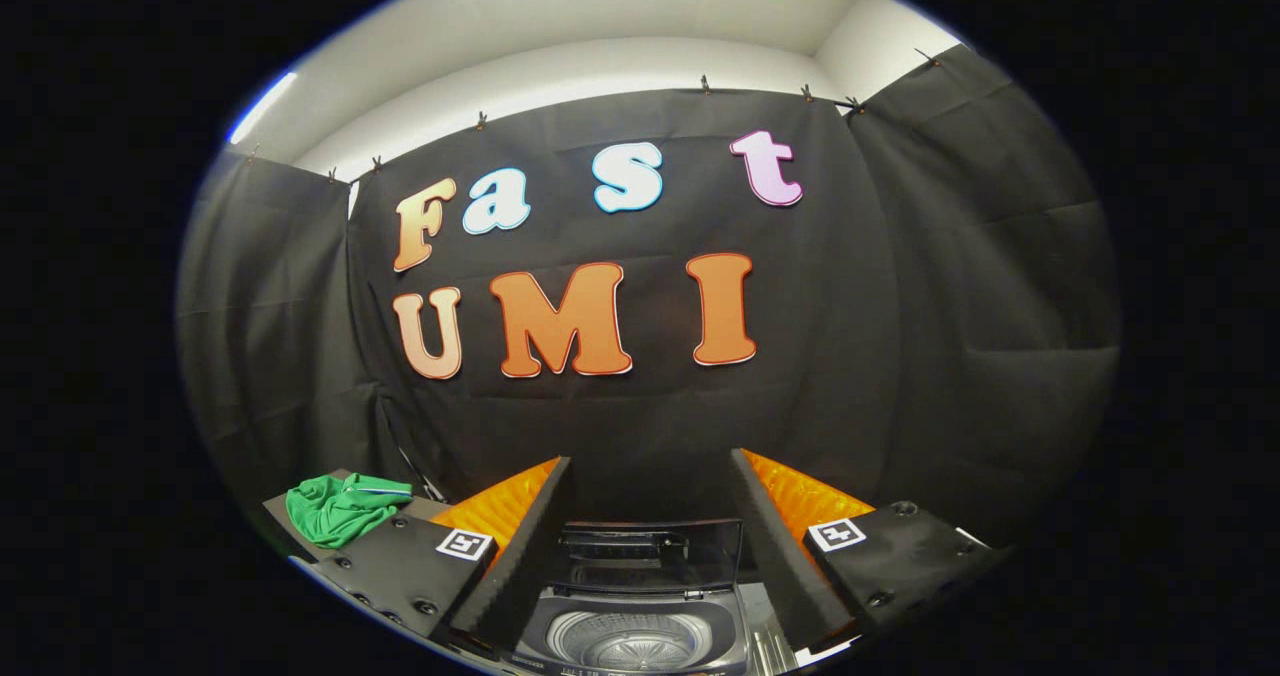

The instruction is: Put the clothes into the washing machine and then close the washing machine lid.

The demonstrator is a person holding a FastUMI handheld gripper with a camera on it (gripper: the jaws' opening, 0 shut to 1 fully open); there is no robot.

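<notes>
My camera rides on the gripper (650, 516), looking forward along its two spread fingers, close above the washing machine (630, 626). It faces the cloth wall (650, 436) behind the machine and peers down into the drum.

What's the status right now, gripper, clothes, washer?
Gripper open, holding nothing. Green clothes bunched on a surface left of the fingers, untouched. Washing machine between the fingers, lid up, drum visible. Nothing seen blocking the opening.
</notes>
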